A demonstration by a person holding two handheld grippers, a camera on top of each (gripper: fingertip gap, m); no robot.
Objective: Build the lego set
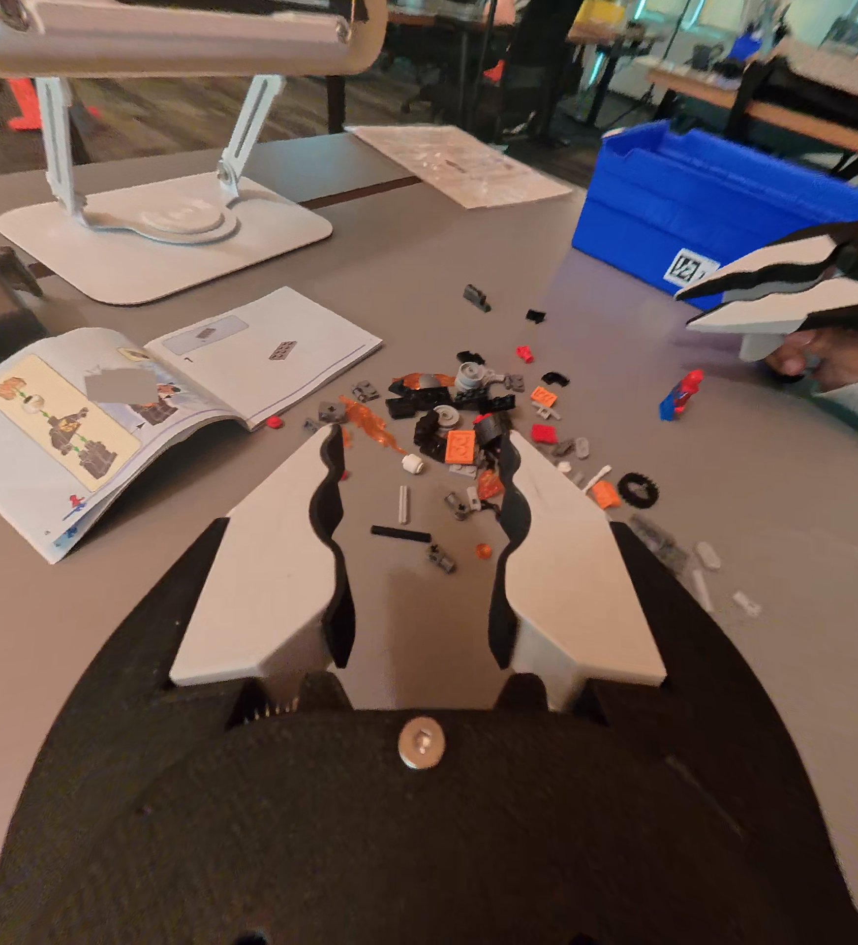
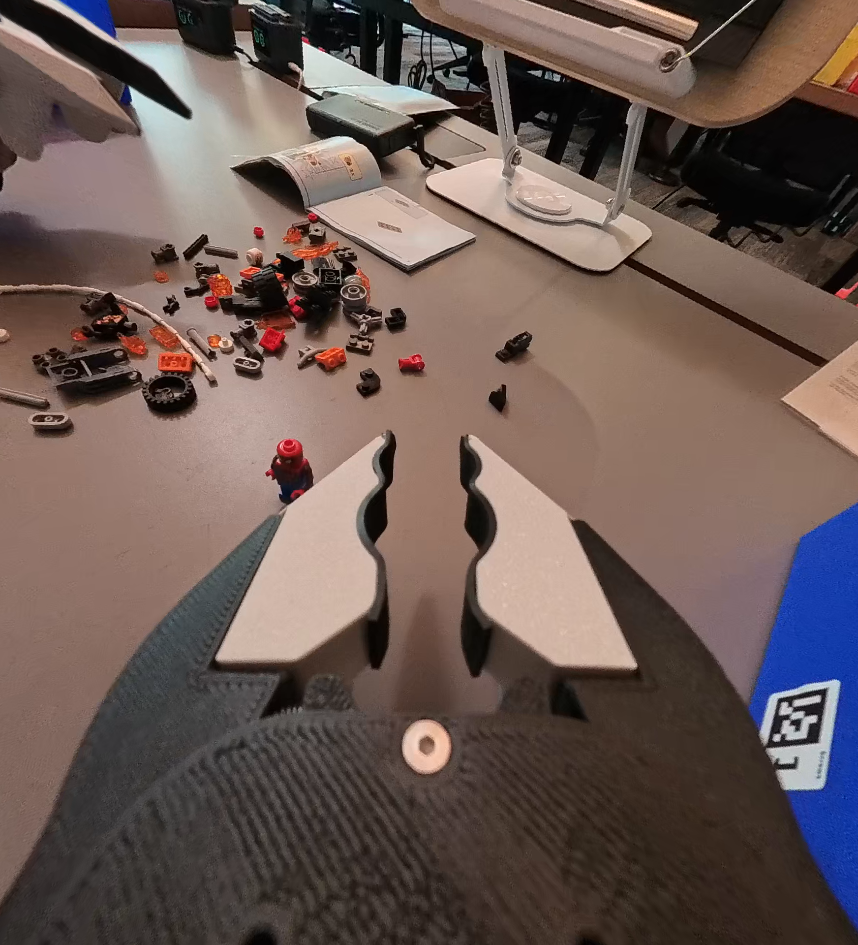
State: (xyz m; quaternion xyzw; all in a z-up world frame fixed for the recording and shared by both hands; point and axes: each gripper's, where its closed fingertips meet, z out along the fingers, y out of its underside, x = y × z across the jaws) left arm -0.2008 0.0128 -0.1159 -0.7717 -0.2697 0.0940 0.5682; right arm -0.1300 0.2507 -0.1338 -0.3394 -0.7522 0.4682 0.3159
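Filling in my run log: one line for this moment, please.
left gripper: open, empty, over loose pieces | right gripper: open, empty | minifigure: upright | booklet: open

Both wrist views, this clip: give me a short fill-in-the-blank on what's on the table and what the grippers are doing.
1. The small red and blue figure stands ____ on the table.
2. The instruction booklet lies ____ beside the loose bricks.
3. The bin at the table's edge is ____ in colour.
4. The left gripper and the right gripper each hold ____.

Missing words: upright; open; blue; nothing
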